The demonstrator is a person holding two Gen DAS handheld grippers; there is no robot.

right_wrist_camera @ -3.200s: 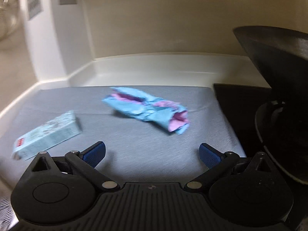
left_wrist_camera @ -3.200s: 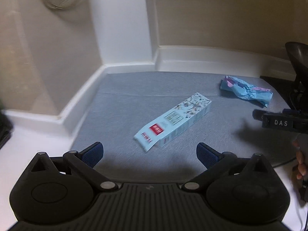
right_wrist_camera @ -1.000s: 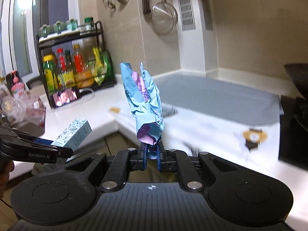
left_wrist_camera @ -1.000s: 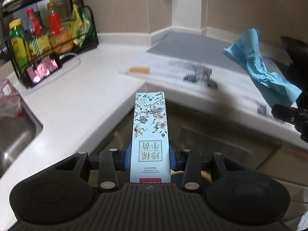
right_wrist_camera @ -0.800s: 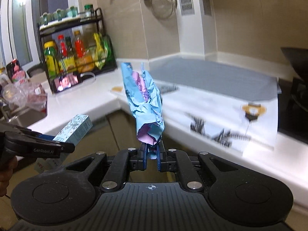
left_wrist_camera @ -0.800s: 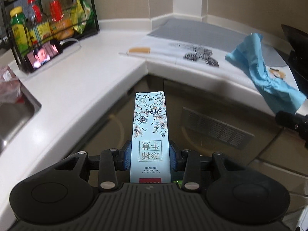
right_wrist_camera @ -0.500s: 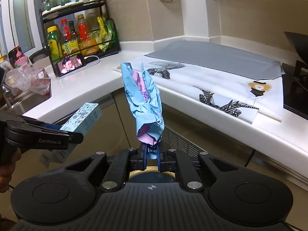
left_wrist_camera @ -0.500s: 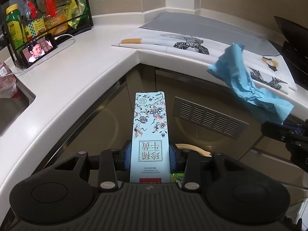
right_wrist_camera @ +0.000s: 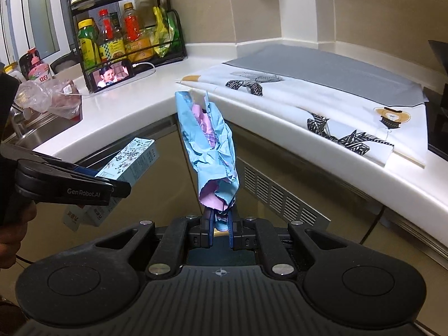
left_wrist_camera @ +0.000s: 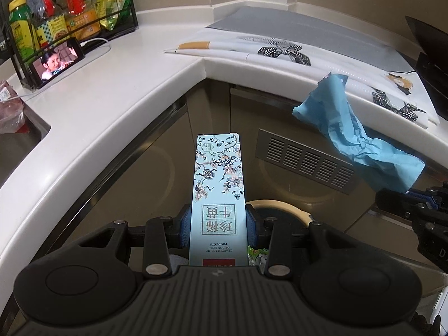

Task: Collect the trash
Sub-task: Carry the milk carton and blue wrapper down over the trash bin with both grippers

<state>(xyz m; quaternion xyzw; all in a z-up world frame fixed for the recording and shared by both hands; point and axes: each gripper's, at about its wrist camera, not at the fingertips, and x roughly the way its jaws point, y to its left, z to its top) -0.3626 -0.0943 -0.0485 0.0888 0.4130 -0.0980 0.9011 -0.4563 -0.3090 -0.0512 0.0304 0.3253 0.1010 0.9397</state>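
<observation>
**Both jaws loaded, held out in front of the desk**

My left gripper (left_wrist_camera: 217,225) has its jaws clamped on the pale blue carton (left_wrist_camera: 217,193), which points straight ahead, clear of the white desk (left_wrist_camera: 92,106). Only this view shows a round cream-rimmed bin (left_wrist_camera: 280,207) just below the carton. My right gripper (right_wrist_camera: 221,231) has its jaws closed on the foot of the crumpled blue wrapper (right_wrist_camera: 208,151), which stands upright. The right view alone reveals the wrapper's pink lining and the carton (right_wrist_camera: 123,176) tilted in the left gripper (right_wrist_camera: 112,189). From the left, the wrapper (left_wrist_camera: 355,137) reads plain blue, hanging before the desk edge.
</observation>
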